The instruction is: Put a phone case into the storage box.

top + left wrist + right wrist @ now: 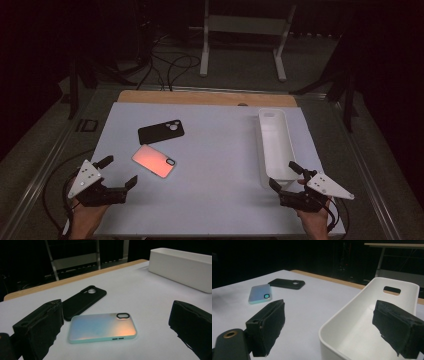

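Observation:
Two phone cases lie on the white table top (215,150). The black case (160,132) is farther back; the iridescent pale case (153,160) lies just in front of it, camera hole to the right. In the left gripper view the pale case (102,327) sits between and ahead of the jaws, with the black case (83,301) behind. My left gripper (119,171) is open at the front left, short of the pale case. My right gripper (285,175) is open at the front right, at the near end of the long white bin (275,145), which looks bare inside (362,340).
The table's wooden back edge (205,97) runs along the far side. Cables (170,65) and a white stand (242,30) are on the floor beyond. The room around is dark. The pale case (260,293) and black case (287,283) lie far left in the right gripper view.

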Demonstrator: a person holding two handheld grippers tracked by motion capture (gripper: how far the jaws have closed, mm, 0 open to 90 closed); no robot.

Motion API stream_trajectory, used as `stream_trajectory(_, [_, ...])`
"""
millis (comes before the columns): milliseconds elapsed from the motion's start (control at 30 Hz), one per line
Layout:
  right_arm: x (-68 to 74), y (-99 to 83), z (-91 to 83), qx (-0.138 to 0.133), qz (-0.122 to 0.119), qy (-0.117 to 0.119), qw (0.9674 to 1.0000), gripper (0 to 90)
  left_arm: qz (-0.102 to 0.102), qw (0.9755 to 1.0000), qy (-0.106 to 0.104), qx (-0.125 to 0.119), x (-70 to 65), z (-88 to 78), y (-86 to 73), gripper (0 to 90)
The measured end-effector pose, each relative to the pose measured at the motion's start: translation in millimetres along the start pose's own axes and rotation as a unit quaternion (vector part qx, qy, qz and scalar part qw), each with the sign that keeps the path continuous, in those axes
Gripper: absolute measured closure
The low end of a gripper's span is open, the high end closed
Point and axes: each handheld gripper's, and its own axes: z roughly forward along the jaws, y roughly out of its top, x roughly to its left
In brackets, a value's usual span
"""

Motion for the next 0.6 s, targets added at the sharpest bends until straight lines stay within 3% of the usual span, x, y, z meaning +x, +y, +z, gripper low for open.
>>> stream_trajectory(600, [0.7,-1.6,1.2,0.002,0.0,-0.006,1.0,10.9,-0.006,0.9999,0.007,0.012,1.0,0.8,-0.2,1.2])
